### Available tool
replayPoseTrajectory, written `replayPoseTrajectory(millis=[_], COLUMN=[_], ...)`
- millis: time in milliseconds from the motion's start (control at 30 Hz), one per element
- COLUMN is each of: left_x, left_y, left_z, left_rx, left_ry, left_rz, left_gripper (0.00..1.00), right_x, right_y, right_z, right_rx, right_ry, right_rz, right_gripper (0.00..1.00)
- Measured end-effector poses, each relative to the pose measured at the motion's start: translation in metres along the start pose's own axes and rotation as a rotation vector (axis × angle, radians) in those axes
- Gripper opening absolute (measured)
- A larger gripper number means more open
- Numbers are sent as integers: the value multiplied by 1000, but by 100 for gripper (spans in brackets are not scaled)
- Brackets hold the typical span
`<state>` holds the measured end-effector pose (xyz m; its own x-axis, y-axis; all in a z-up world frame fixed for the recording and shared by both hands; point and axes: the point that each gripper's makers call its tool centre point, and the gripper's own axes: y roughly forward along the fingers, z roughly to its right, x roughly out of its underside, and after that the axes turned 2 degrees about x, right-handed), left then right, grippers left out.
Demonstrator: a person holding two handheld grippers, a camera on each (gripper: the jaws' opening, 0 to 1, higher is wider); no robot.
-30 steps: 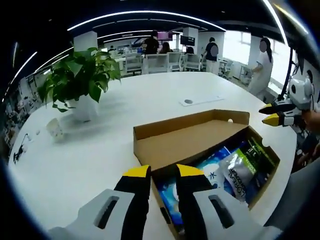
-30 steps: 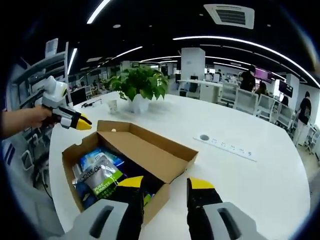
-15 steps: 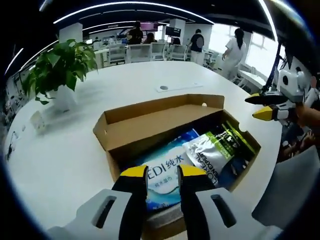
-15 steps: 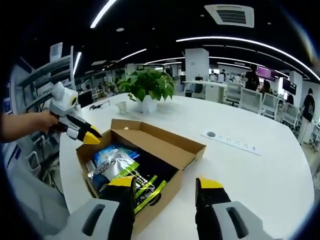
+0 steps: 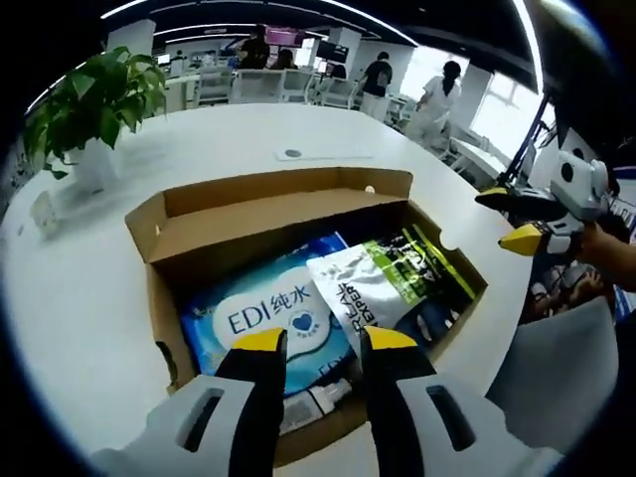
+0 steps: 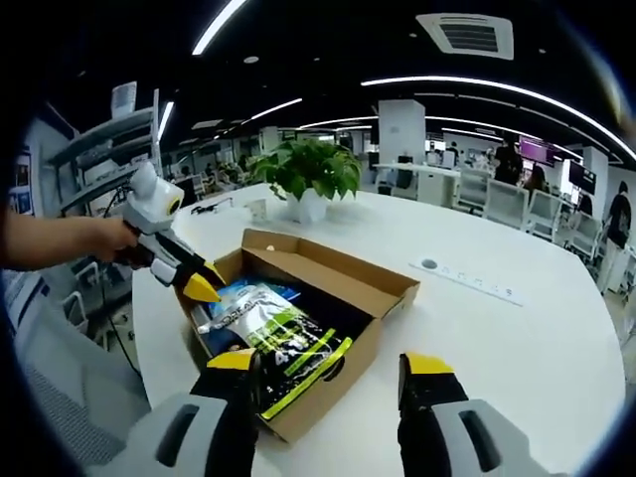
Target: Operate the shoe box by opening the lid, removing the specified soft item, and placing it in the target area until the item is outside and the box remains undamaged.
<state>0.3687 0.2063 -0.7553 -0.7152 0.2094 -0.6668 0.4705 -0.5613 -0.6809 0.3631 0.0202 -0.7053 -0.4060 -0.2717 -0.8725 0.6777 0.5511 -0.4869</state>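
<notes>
Lying open on white table, cardboard box had lid flap folded back along far side. Box's near wall hidden behind left gripper in left gripper view. Inside: blue wipes pack, partly under silver-green pouch; dark items deeper, unclear. Left gripper hovered over box's near edge, jaws slightly apart, holding nothing. Right gripper low at box's near corner, jaws wide apart, empty. Potted plant stood beyond box.
</notes>
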Motion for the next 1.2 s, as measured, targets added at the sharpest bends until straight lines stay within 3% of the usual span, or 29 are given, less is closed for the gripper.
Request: replayPoseTrajectory(millis=[133, 367, 600, 767, 1000, 1200], left_x=[8, 9, 15, 22, 19, 16], left_y=[5, 11, 19, 24, 26, 24], left_z=[5, 12, 19, 30, 32, 32], left_rx=[25, 82, 126, 191, 228, 234], left_ry=[-7, -77, -116, -215, -290, -321], left_rz=[-33, -25, -58, -107, -86, -62], left_gripper=[31, 29, 25, 19, 14, 3], right_x=[8, 15, 17, 16, 16, 15], right_y=[-2, -7, -10, -11, -10, -8], right_z=[-5, -13, -14, -17, -22, -27], right_rx=[-7, -17, -21, -29, -38, -44], right_ry=[-25, -35, -27, -22, -12, -8], right_rz=[-17, -21, -12, 3, 11, 10], right_gripper=[55, 57, 57, 57, 57, 56])
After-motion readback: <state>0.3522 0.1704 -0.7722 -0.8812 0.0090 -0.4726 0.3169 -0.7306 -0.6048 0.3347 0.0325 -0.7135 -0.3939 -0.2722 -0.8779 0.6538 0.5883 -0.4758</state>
